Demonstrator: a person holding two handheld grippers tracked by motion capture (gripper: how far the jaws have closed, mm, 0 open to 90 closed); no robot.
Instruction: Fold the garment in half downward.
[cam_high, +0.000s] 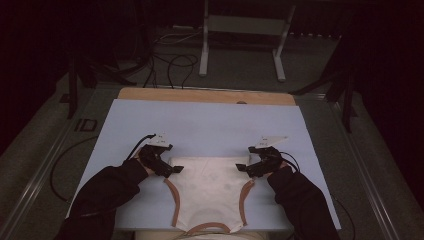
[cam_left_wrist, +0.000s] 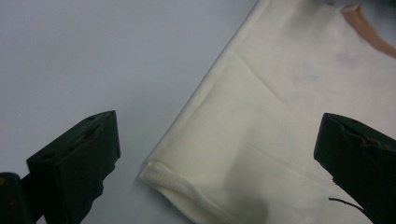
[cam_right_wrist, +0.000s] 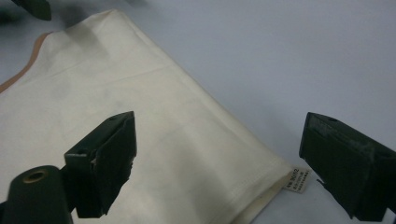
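A cream garment (cam_high: 210, 192) with tan trim (cam_high: 173, 200) lies flat on the light blue table top (cam_high: 200, 130), at the near middle. My left gripper (cam_high: 175, 169) is at the garment's far left corner, open. In the left gripper view the hemmed corner (cam_left_wrist: 161, 179) lies between the spread jaws of the left gripper (cam_left_wrist: 215, 163), untouched. My right gripper (cam_high: 243, 168) is open at the far right corner. In the right gripper view that corner, with a small white label (cam_right_wrist: 299, 181), sits between the jaws of the right gripper (cam_right_wrist: 224, 163).
A wooden strip (cam_high: 205, 95) borders the table's far edge. Beyond it on the floor are a white metal stand (cam_high: 240, 25) and black cables (cam_high: 170, 65). Bare blue surface stretches between the garment and the far edge. Dark sleeves (cam_high: 100, 200) come in from below.
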